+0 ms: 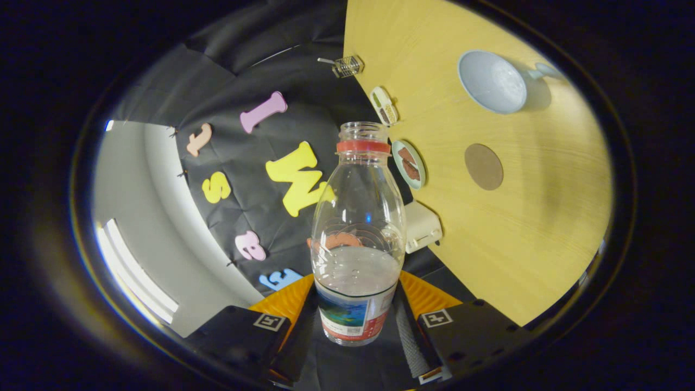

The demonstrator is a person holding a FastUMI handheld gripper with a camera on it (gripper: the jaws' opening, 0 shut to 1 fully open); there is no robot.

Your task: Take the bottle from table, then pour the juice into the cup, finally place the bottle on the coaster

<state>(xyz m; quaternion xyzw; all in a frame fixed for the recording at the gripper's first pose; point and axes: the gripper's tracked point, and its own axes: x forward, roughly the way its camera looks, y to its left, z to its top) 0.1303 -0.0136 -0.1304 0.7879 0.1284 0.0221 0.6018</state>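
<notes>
Standing clamped between both fingers of the gripper (355, 320), the uncapped bottle (357, 233) hides its own base. Beyond lie the coaster (483, 166) and cup (492, 81) on the table (532, 228); the cup's handle is partly cut off.

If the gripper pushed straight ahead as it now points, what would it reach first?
The gripper is shut on the bottle; beyond the bottle's open mouth lies the black cloth wall, probably first, though depth is unclear.

I see a clear glossy plastic bottle (358, 228), a matt wood-grain table (521, 228) beside it, and a smooth cup (492, 81).
</notes>
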